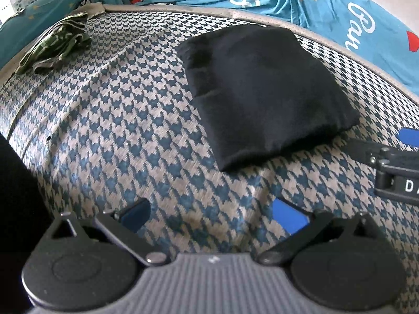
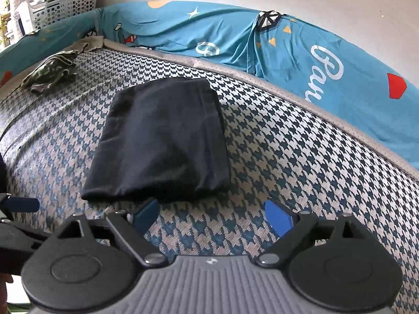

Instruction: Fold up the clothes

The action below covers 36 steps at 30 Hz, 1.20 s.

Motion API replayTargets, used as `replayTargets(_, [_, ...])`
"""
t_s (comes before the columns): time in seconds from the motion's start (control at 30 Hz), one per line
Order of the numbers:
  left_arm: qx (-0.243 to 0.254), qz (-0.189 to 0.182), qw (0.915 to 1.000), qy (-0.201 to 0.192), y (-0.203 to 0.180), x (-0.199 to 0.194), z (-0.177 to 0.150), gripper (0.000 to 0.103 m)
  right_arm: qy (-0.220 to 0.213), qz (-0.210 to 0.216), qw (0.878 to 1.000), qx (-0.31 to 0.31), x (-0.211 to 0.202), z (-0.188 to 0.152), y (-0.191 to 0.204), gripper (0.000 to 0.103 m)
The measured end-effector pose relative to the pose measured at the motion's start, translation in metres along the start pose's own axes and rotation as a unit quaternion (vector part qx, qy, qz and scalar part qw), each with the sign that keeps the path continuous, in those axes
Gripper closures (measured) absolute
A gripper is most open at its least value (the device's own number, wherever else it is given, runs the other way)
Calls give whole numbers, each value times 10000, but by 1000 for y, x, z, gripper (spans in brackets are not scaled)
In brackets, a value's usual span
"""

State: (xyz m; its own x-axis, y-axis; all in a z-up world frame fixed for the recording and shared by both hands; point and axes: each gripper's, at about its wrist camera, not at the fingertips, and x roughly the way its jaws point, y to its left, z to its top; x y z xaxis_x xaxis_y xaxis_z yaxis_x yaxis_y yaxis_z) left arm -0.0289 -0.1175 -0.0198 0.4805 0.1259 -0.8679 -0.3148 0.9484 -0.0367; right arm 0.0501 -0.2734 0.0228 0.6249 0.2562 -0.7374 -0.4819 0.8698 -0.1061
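Nearest the lens in each wrist view sits the grey ribbed body of a tool with its two black pivot discs. The left tool (image 1: 213, 216) has its blue-padded fingers spread wide over bare weave, nothing between them. The right tool (image 2: 212, 216) is likewise spread wide and empty, its left pad just at the near edge of the folded black cloth bundle (image 2: 159, 141) without pinching it.

That bundle, the task's piece, lies as a compact soft rectangle on the blue-and-beige houndstooth woven mat (image 2: 288, 162) that covers the bed, toward the mat's far half and apart from the crumpled green camouflage garment (image 2: 51, 72) near the far left corner. Behind the mat runs a teal printed bed sheet (image 2: 235, 39), and a white perforated plastic basket (image 2: 62, 5) stands beyond it.

The black piece looks finished, so the risks, as I judge them, concern disturbing it:

- The right tool's near pad could catch the bundle's rounded front fold if the hand slides forward, dragging the layers open.
- A reach toward the camouflage garment from the right side would pass over the bundle; a low pass could snag its top layer.
- The two tools are close together, each showing at the edge of the other's view, so a crossing move could knock them together.
- The limp, bunched camouflage garment may come up unevenly if pinched in a random crease.
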Motion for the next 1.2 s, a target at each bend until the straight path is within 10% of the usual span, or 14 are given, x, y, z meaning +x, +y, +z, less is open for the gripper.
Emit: replayTargets(1.2, [33, -63, 10000, 39, -2, 2, -2, 0, -127, 118, 9995, 270, -5, 0, -8, 11])
